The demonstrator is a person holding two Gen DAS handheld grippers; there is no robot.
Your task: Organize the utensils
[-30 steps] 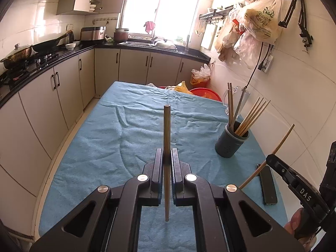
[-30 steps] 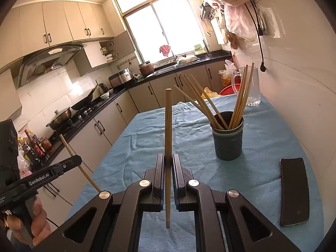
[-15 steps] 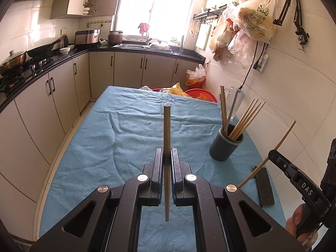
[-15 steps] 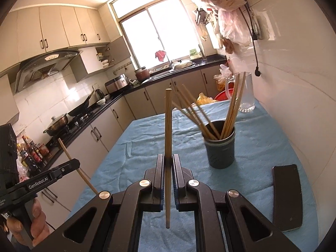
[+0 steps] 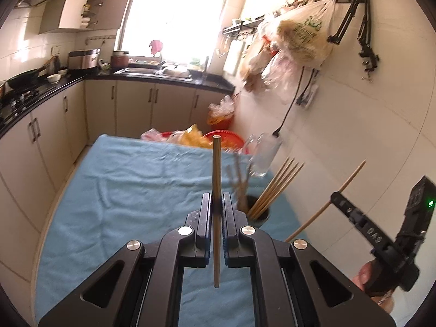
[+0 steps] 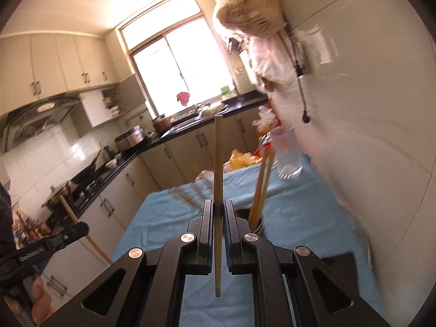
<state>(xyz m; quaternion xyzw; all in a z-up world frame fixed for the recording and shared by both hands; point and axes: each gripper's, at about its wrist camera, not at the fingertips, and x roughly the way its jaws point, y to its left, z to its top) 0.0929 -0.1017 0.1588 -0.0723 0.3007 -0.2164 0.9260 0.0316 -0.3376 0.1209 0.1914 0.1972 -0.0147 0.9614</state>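
Chopsticks stand pinched in both tools above the blue-clothed bench [image 5: 114, 190]: the left tool [image 5: 216, 209] grips one wooden chopstick [image 5: 216, 179] upright, the right tool [image 6: 218, 212] another wooden chopstick [image 6: 218, 163]. Just beyond the tools, the dark round holder [image 5: 260, 215] on the bench carries a fan of wooden chopsticks [image 5: 275, 188]; a clear glass mug [image 5: 263, 158] stands behind the holder.

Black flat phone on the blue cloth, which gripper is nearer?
Right. The right gripper hangs just left of the black flat phone; the left gripper is much farther left.
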